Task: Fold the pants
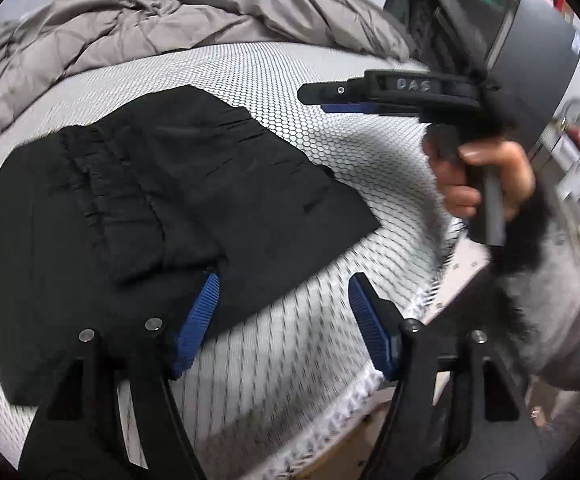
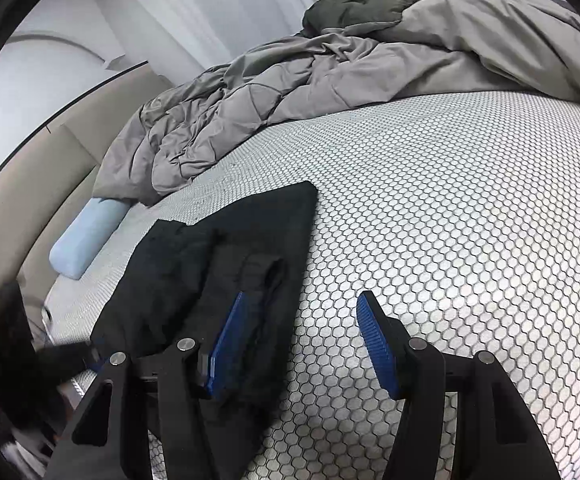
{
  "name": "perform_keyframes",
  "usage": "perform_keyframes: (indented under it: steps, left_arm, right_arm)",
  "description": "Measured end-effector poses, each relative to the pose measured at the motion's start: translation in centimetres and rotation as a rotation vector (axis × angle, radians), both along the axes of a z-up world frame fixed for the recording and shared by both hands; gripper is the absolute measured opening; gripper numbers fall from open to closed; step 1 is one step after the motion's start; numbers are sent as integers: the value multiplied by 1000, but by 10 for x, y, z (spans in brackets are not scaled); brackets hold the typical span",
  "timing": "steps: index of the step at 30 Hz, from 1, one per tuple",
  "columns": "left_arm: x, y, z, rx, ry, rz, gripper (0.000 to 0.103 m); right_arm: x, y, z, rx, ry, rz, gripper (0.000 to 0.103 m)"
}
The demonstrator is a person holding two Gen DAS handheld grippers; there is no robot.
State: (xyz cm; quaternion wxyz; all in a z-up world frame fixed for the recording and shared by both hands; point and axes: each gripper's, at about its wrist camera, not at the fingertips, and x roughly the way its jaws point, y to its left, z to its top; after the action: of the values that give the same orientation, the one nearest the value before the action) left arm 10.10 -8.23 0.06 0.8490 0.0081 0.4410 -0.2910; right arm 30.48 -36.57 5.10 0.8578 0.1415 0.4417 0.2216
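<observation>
Black pants point(image 1: 170, 200) lie folded into a compact stack on the honeycomb-patterned mattress point(image 1: 329, 160). My left gripper point(image 1: 284, 312) hovers open at the stack's near right edge, with its left pad over the cloth and only mattress between its pads. A hand holds my right gripper point(image 1: 309, 98) in the air to the right of the pants, clear of them. From the right wrist view the pants point(image 2: 230, 248) sit at lower left. There my right gripper point(image 2: 301, 336) stands open above their right edge with nothing gripped. The blurred left gripper point(image 2: 70, 356) shows at far left.
A rumpled grey duvet point(image 1: 150, 28) point(image 2: 329, 80) is heaped at the far side of the bed. A pale blue bolster point(image 2: 86, 236) lies by the beige headboard point(image 2: 30, 184). The mattress edge point(image 1: 429, 292) drops off at right, beside dark furniture point(image 1: 529, 60).
</observation>
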Motion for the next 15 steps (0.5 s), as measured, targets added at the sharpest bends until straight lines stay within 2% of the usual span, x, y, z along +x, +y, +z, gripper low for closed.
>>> perform_keyframes:
  steps: [3, 5, 6, 9, 12, 14, 15]
  left_arm:
    - [-13, 36, 21, -63, -38, 69, 65]
    - [-14, 55, 38, -93, -82, 130, 70]
    - [-9, 68, 44, -102, -101, 172, 73]
    - [8, 109, 50, -107, -142, 298, 74]
    - [29, 153, 34, -71, -145, 448, 74]
    - [40, 181, 13, -92, -77, 524, 71]
    - [47, 192, -1, -101, -22, 543, 68]
  right_arm:
    - [-2, 4, 4, 12, -8, 22, 59]
    - [-4, 14, 6, 37, -1, 67, 59]
    - [-5, 19, 6, 50, 1, 89, 59]
    - [-9, 41, 7, 52, -3, 145, 59]
    - [-19, 81, 9, -8, -14, 250, 59]
    - [-26, 106, 10, -38, -32, 312, 60]
    - [-31, 123, 9, -60, -42, 349, 66]
